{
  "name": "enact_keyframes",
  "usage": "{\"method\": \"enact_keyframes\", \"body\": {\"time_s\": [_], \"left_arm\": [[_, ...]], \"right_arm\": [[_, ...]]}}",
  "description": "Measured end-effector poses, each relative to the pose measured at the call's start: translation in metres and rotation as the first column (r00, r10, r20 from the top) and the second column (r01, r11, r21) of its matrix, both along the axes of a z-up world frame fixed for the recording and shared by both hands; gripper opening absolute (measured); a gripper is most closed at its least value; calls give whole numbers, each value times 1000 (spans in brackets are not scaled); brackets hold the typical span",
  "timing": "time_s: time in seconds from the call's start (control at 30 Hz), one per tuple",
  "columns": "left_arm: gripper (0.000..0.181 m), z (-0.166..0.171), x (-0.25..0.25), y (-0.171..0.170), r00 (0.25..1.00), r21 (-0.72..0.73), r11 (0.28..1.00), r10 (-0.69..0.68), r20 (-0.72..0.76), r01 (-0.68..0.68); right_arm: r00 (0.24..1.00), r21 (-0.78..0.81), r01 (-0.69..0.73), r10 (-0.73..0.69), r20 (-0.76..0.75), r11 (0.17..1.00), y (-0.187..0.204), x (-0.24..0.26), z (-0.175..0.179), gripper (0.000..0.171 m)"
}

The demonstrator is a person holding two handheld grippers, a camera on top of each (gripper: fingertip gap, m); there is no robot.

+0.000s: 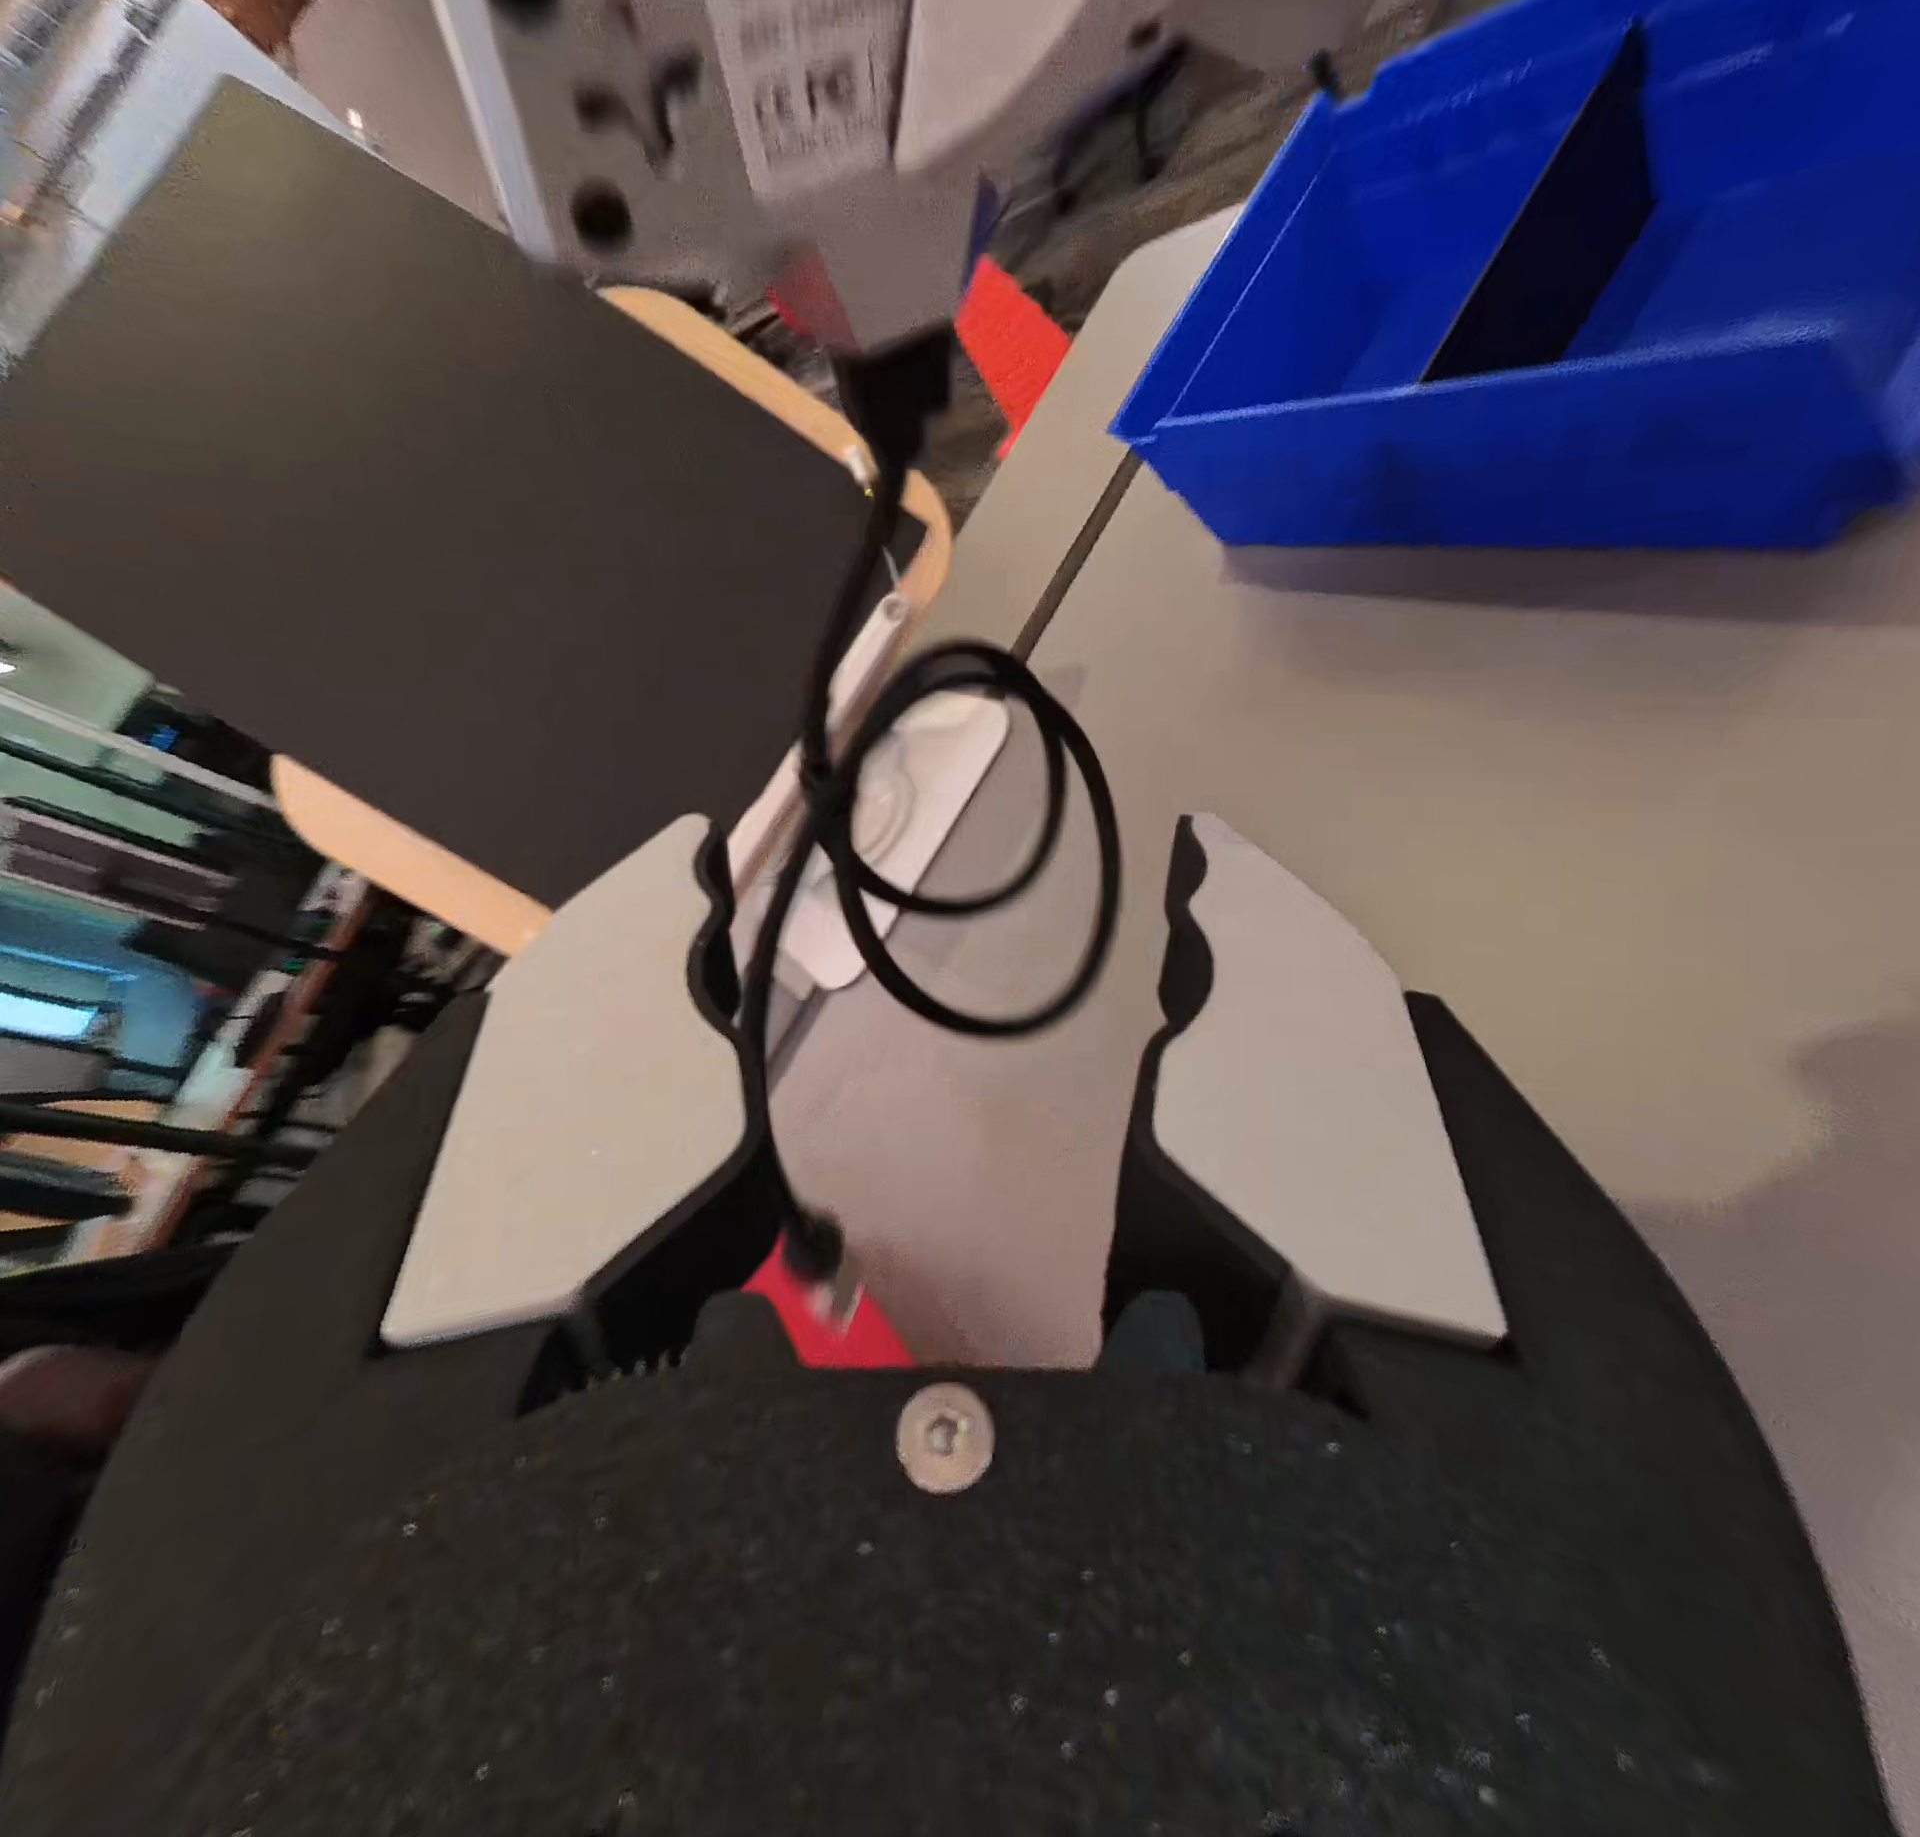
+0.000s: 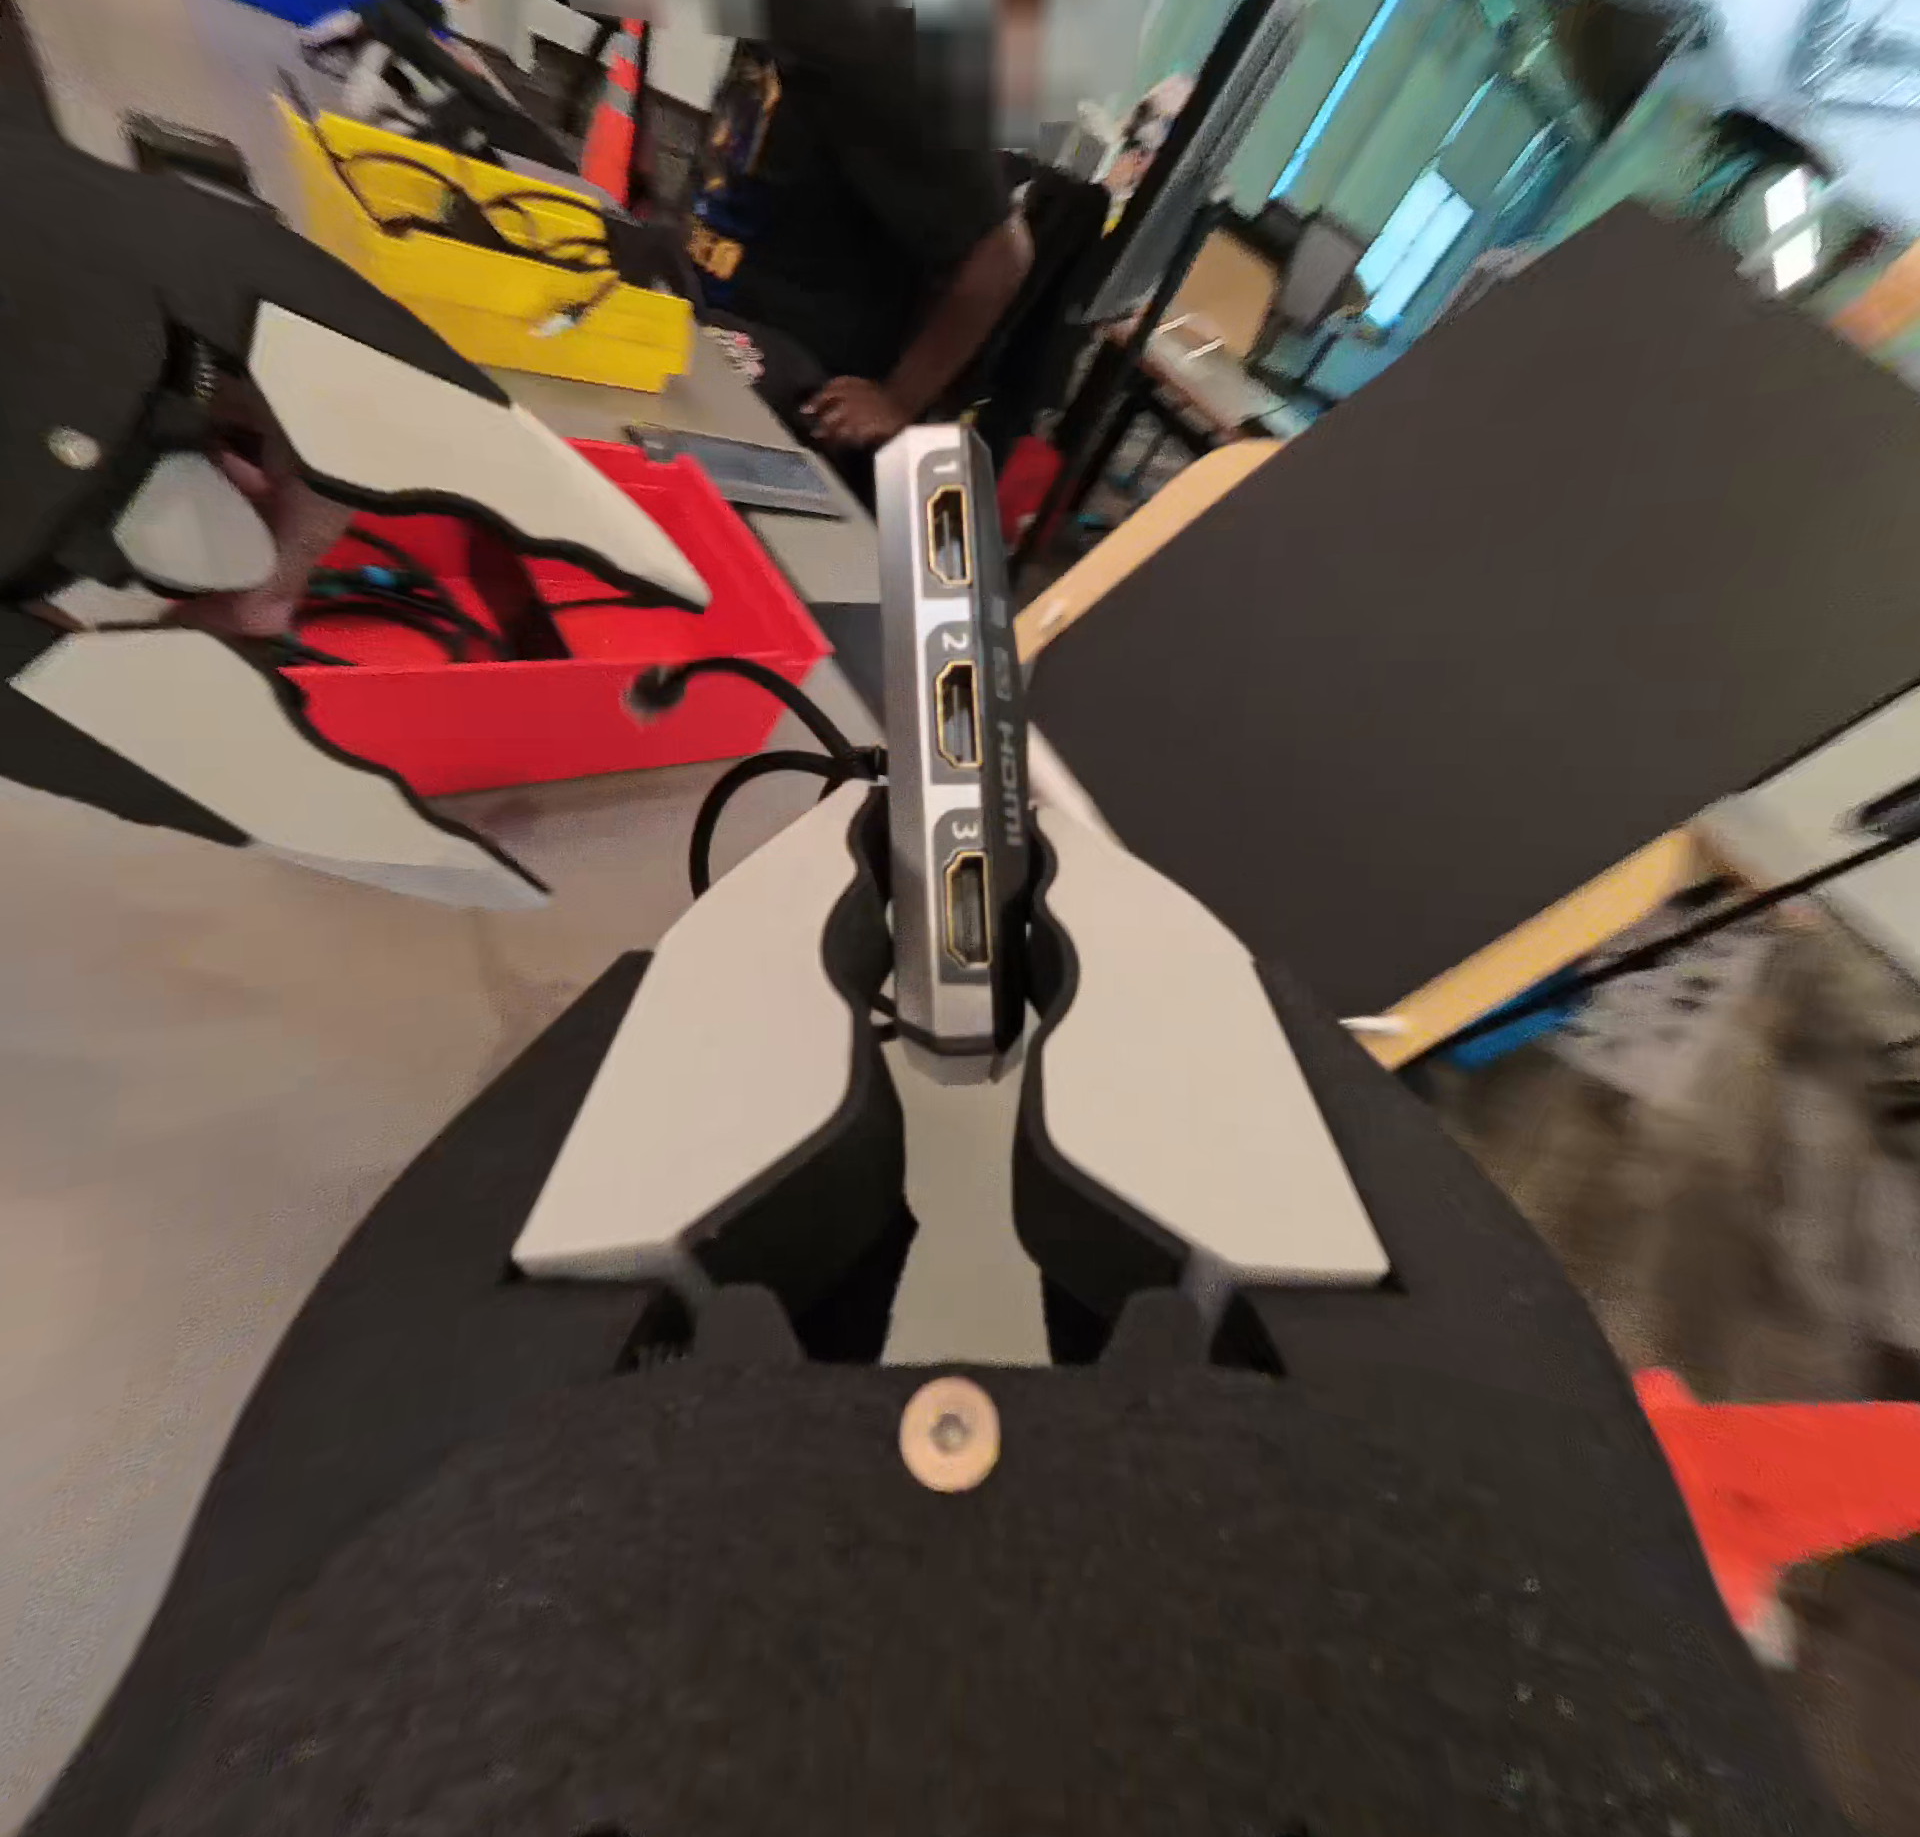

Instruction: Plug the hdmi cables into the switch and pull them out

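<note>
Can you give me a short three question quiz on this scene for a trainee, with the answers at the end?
1. True or false: a cable is plugged into one of the ports on the HDMI switch.
2. Which bin does the left gripper hover beside in the right wrist view? A the yellow bin, B the red bin, C the blue bin.
3. Fill in: the right gripper is shut on the ____.

Key
1. False: all three ports facing the camera are empty.
2. B.
3. HDMI switch, held upright by its lower end.
</note>
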State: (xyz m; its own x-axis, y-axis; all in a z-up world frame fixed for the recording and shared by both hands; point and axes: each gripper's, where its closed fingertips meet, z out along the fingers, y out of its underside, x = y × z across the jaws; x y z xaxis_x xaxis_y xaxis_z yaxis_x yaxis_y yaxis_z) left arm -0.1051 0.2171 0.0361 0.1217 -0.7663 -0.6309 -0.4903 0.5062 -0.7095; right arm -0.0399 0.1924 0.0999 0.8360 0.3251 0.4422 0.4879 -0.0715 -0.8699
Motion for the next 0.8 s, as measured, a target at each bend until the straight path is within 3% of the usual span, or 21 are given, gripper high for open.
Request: {"method": "enact_keyframes", "body": {"time_s": [0.13,0.27,0.4,0.47,0.5,0.57,0.8], "left_arm": [[76,11,5,-13,992,-238,965,-88,90,108],[71,10,1,-12,983,-326,933,-114,142,155],[73,-42,-1,-14,980,-318,931,-197,-22,180],[65,-66,-2,-21,966,-263,943,-238,-101,205],[52,-75,-2,-20,961,-218,953,-241,-134,209],[30,-86,-4,-15,957,-143,969,-228,-181,204],[22,-96,-15,-23,928,-127,938,-340,-152,323]], "right_arm": [[965,96,51,-73,250,994,-5,-2,16,22],[890,-1,31,-27,456,1000,5,-17,-44,22],[892,-115,-89,131,432,989,4,-43,-102,22],[895,-166,-137,194,401,977,3,-56,-122,22],[895,-175,-172,228,383,969,1,-63,-128,22],[887,-188,-190,251,389,964,2,-70,-138,23],[869,-134,-303,332,368,943,-1,-74,-151,31]]}}
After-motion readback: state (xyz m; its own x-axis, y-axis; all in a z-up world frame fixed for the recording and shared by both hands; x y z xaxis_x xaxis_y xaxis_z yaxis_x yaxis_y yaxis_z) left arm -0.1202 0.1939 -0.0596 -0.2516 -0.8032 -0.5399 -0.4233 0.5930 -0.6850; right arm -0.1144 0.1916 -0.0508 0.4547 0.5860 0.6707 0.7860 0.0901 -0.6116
